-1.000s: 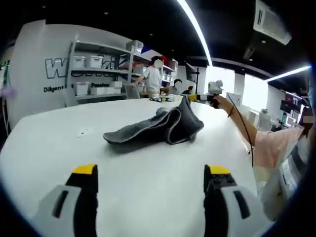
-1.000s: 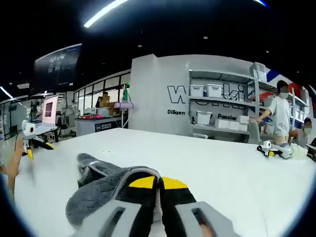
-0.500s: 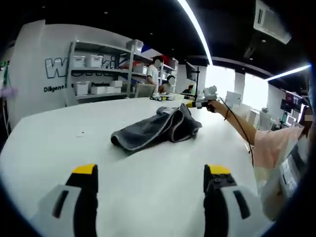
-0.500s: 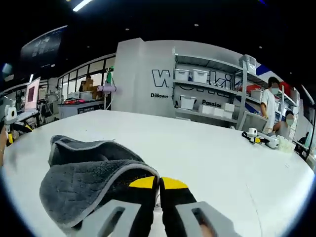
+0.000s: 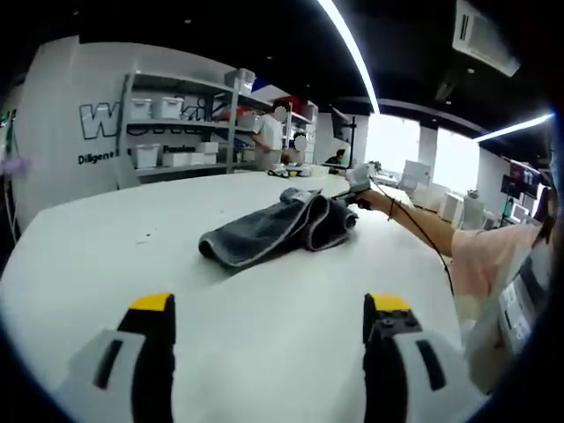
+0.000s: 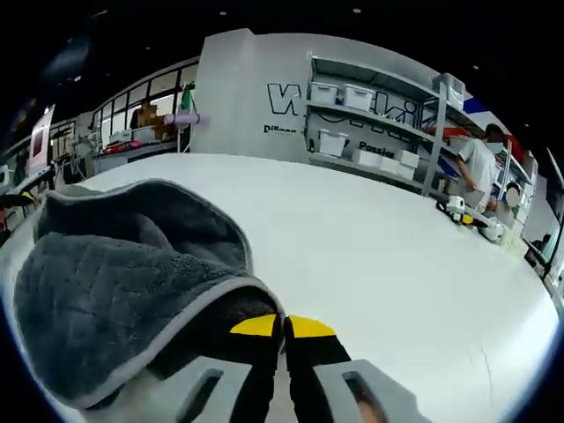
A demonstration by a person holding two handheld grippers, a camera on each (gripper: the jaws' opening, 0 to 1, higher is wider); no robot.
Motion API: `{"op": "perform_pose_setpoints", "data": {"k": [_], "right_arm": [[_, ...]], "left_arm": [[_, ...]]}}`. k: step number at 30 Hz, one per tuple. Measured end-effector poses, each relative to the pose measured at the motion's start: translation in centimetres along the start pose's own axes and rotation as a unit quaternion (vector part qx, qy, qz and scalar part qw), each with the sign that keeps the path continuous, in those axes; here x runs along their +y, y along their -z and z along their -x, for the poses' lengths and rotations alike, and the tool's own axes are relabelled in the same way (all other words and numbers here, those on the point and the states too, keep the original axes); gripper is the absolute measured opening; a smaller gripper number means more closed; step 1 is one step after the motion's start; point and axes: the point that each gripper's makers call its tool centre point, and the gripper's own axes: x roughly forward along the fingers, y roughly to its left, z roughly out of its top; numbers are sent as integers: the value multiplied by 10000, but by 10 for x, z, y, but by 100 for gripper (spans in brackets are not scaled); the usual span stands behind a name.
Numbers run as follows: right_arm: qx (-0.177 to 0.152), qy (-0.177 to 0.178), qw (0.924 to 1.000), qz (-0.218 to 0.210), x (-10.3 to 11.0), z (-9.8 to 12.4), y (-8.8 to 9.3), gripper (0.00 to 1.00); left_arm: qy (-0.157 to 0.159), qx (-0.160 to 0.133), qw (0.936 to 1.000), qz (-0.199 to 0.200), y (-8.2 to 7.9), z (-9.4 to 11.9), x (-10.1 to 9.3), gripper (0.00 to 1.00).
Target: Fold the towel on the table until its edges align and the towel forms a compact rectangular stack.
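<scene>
A dark grey towel [image 5: 280, 226] with a lighter hem lies crumpled in a long heap on the white table [image 5: 106, 256]. In the left gripper view my right gripper [image 5: 354, 196] holds the towel's far right end, low over the table. My left gripper [image 5: 269, 313] stands open near the table's front, well short of the towel, with nothing between its fingers. In the right gripper view the towel [image 6: 115, 282] bulges close on the left, and my right gripper [image 6: 283, 328] is shut on its hemmed edge, the yellow tips pressed together.
Grey shelves [image 5: 176, 123] with white bins stand behind the table, with people [image 6: 480, 172] beside them. Another gripper tool [image 6: 471, 216] lies at the table's far edge. A person's arm and sleeve [image 5: 480, 256] reach in along the table's right side.
My right gripper has carried the towel's end down and forward, so the towel now lies flatter and more bunched. The left gripper has stayed open in place.
</scene>
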Motion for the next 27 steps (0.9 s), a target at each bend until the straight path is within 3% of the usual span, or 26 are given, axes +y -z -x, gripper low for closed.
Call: {"op": "perform_pose_setpoints", "data": {"k": [6,10,13,16,22,25,27], "right_arm": [[-24,42,10000,-3,1,4,-2,6],[-171,53,9997,-181,2,19,-15,24],[-253,78,9995,-179,3,28,-23,29],[-356,398,9985,154,-5,51,-37,34],[-132,642,9955,689,-8,83,-37,48],[-165,538,9955,757,-1,95,-38,52],[-310,165,9966,745,21,104,-41,54]], "left_arm": [[5,7,10000,-8,-1,0,1,93],[5,45,10000,-15,1,-1,1,92],[-6,65,10000,-15,2,-1,1,92],[10,78,10000,-18,2,-1,0,92],[5,83,10000,-23,3,-1,-1,92],[7,89,10000,-29,4,-1,-2,92],[18,114,9999,-43,5,-2,-3,92]]}}
